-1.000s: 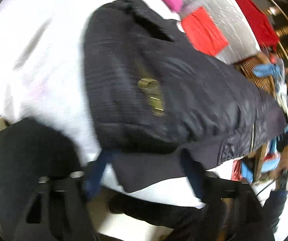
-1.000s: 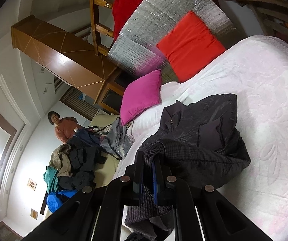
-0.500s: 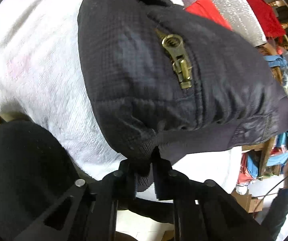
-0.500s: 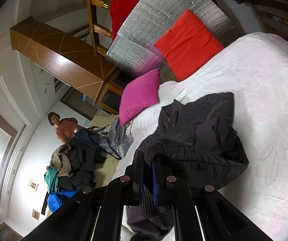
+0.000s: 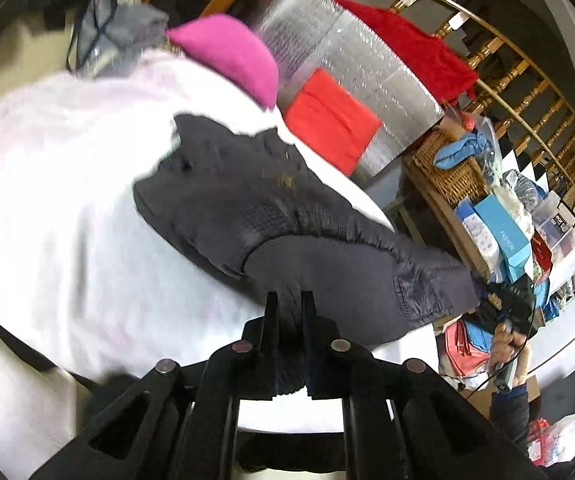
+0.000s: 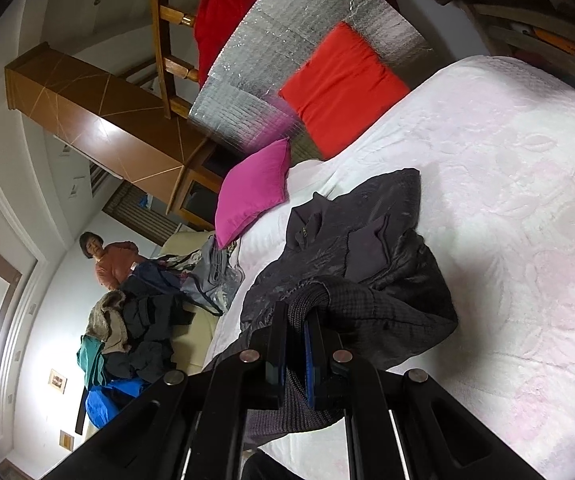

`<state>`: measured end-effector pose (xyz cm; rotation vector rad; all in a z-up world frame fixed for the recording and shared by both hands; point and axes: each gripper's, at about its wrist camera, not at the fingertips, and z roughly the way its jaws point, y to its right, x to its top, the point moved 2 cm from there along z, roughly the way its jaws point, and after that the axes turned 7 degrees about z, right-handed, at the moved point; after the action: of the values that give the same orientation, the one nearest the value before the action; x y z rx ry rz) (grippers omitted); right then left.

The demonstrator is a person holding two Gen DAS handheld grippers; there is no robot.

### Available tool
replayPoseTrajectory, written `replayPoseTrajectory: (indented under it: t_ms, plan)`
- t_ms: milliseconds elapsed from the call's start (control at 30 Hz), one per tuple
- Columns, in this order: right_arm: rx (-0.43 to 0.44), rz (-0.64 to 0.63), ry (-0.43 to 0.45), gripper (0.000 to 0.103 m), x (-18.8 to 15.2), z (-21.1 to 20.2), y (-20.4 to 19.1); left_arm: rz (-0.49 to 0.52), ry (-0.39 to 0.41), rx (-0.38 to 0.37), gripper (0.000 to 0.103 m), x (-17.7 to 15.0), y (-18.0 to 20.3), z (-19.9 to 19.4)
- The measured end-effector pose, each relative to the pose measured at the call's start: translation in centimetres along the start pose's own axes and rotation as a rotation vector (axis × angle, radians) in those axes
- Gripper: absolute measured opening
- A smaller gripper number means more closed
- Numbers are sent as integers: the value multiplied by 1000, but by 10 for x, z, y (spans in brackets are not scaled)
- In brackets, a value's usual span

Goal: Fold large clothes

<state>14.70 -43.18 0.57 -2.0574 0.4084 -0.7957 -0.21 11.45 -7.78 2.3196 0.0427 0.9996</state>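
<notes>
The left gripper is pinching a smooth dark flap of the dark jacket, its fingers pressed together on the cloth. The right gripper is clamping the ribbed knit hem of the same garment, jaws closed on it. The jacket is lying bunched on the bed near its near edge, stretching up toward the head end, where a pink cushion and a red cushion are leaning. A clothes pile is sitting beside the bed.

Both wrist views: close, bed shared.
</notes>
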Motion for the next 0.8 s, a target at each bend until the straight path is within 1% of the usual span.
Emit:
replayPoseTrajectory:
  t_ms: [33,167,200,333,433,500,533,600,633,667,733,800]
  plan:
    - [2,-4,-4,7,-2,0,0,10,16,8,7,1,2,-9]
    - [5,-11,-29,7,-24,-5,5,17,24,15,7,15,-21,-27]
    - [3,-11,-36,7,-30,-6,6,17,24,12,7,17,-26,-25]
    - [-19,-11,-61,7,-52,-17,14,-2,35,-2,7,31,-26,-23]
    - [-33,-16,-78,7,-63,-24,18,8,29,-2,7,40,-26,-30]
    - [-41,-23,-86,7,-65,-24,17,59,16,26,7,47,-21,-30]
    - [-45,-29,-89,7,-64,-23,15,97,-5,51,7,51,-17,-29]
    - [-46,-37,-86,7,-60,-21,11,130,-44,78,7,57,-15,-25]
    - [-43,-42,-85,7,-59,-20,8,166,-65,118,7,62,-12,-22]
    - [-40,-48,-84,7,-58,-18,5,188,-70,138,7,64,-10,-21]
    - [-40,-63,-82,7,-54,-15,-2,205,-103,163,7,72,-10,-16]
    - [-39,-71,-80,7,-48,-12,-9,208,-93,159,7,80,-9,-14]
